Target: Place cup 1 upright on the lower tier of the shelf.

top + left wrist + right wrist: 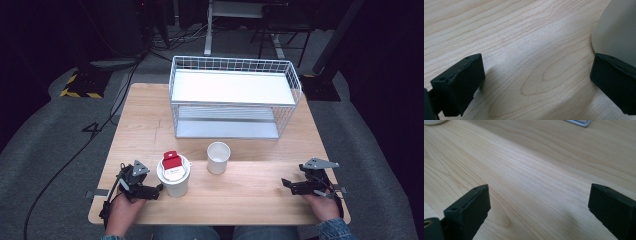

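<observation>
The left gripper [159, 191] rests on the wooden table [145, 125] at its near left, jaws spread wide with bare wood between them. Just to its right stands a white paper cup [174, 184] with a red-and-white packet [172, 163] inside; in the left gripper view the cup's wall [616, 30] sits just beyond the right-hand jaw, outside the gap, not gripped. A second, empty white cup [218, 157] stands farther right, nearer the white wire rack [232, 97] at the far side. The right gripper [285, 184] lies at the near right, well apart from both cups, jaws open and holding nothing.
</observation>
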{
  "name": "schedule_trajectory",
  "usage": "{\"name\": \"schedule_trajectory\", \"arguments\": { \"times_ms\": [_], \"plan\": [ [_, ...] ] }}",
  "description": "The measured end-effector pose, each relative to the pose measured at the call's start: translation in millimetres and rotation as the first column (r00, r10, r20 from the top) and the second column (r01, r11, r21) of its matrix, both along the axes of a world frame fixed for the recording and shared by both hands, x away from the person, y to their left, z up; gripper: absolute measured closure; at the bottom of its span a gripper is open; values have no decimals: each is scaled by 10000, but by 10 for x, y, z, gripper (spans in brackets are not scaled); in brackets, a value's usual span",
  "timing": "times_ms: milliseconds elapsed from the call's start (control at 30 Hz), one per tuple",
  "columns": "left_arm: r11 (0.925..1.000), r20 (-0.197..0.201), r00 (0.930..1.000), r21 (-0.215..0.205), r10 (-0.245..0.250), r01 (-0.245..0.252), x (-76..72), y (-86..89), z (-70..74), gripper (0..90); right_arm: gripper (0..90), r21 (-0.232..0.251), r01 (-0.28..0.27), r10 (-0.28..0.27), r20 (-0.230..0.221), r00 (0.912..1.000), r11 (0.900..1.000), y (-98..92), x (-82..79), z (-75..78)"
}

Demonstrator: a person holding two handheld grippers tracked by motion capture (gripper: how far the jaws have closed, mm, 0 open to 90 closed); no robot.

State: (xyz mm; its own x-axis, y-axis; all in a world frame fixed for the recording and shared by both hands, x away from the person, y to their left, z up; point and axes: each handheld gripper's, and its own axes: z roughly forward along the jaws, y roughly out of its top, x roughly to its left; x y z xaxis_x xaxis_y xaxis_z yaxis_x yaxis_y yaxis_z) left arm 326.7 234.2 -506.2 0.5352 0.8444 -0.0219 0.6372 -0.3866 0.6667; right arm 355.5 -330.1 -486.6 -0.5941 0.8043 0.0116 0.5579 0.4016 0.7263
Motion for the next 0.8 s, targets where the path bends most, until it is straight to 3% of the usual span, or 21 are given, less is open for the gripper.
{"name": "schedule_trajectory", "arguments": {
  "times_ms": [333,800],
  "plan": [
    [10000,2,10000,-1,5,-5,0,0,0,2,51,180,-459,451,457,9979,9988,138,-34,252],
    [10000,3,10000,-5,5,-5,0,0,0,2,67,386,-1552,1513,880,9846,9871,507,-27,476]
  ]
}}
